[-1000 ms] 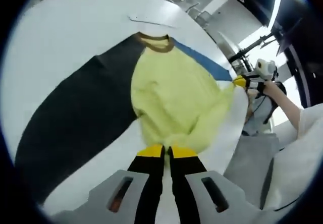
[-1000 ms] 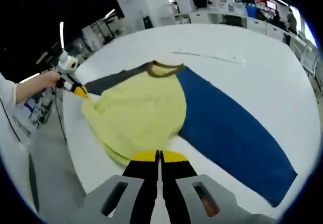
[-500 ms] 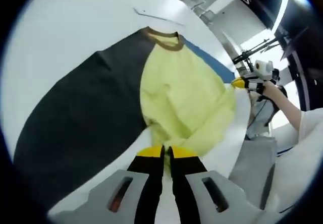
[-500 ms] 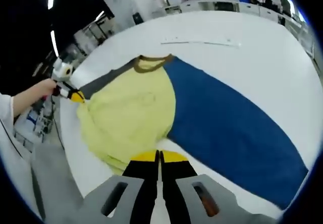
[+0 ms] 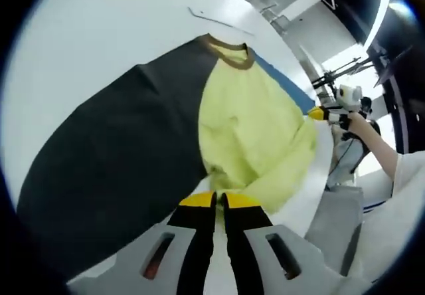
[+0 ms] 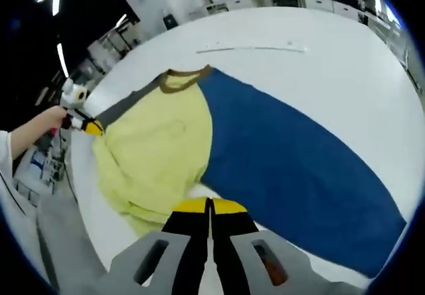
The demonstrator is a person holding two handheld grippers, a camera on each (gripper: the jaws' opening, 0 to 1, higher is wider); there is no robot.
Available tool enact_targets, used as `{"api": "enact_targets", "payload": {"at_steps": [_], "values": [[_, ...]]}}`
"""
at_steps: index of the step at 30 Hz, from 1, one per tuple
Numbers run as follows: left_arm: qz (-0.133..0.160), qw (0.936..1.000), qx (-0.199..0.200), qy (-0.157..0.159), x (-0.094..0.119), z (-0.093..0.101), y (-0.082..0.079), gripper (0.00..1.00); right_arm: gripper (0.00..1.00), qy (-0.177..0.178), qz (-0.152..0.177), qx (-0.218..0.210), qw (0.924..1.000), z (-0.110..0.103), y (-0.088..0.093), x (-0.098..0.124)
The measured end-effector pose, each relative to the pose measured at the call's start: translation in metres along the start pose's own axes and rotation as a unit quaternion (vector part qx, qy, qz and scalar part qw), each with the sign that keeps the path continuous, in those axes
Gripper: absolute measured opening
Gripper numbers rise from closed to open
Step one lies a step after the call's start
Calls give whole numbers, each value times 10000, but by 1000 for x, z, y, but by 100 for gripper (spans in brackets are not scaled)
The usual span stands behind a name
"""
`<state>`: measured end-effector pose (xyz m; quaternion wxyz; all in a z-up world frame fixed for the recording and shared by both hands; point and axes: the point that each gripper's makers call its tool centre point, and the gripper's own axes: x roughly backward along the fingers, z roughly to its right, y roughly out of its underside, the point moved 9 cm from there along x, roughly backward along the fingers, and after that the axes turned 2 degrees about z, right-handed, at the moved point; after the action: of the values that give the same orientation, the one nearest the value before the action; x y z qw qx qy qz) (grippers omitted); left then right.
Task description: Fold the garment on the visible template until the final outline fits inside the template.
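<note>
A yellow garment [image 5: 255,129] with a brown collar [image 5: 230,46] lies on a template that is black [image 5: 113,149] on one side and blue [image 6: 292,169] on the other. My left gripper [image 5: 219,199] is shut on the garment's near hem. My right gripper [image 6: 209,205] is shut on the hem at the other corner of the same yellow garment [image 6: 156,152]. Beyond the cloth in the left gripper view, a hand holds the right gripper [image 5: 320,113]. At the left of the right gripper view, a hand holds the left gripper [image 6: 89,127].
The white table [image 6: 332,62] carries a thin pale strip [image 6: 255,48] beyond the collar. Its edge runs close to the hem, with grey floor [image 5: 339,222] below. A person's sleeve [image 5: 405,169] is at the right. Desks and a stand fill the background.
Both grippers keep hold of the hem. The views have shifted, so more of the black half shows in the left view and more blue in the right. The hem looks drawn nearer.
</note>
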<state>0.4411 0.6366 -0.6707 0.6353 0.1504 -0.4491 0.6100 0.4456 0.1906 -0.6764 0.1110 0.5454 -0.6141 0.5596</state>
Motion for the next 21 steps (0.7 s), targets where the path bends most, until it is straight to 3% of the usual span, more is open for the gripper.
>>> {"api": "enact_targets", "payload": {"at_steps": [13, 21], "values": [[-48, 9999, 65, -60, -11, -4, -10, 1, 1, -45, -45, 21, 10000, 1, 2, -4], [87, 9993, 274, -237, -10, -20, -21, 0, 1, -52, -96, 65, 9999, -2, 4, -2]]}}
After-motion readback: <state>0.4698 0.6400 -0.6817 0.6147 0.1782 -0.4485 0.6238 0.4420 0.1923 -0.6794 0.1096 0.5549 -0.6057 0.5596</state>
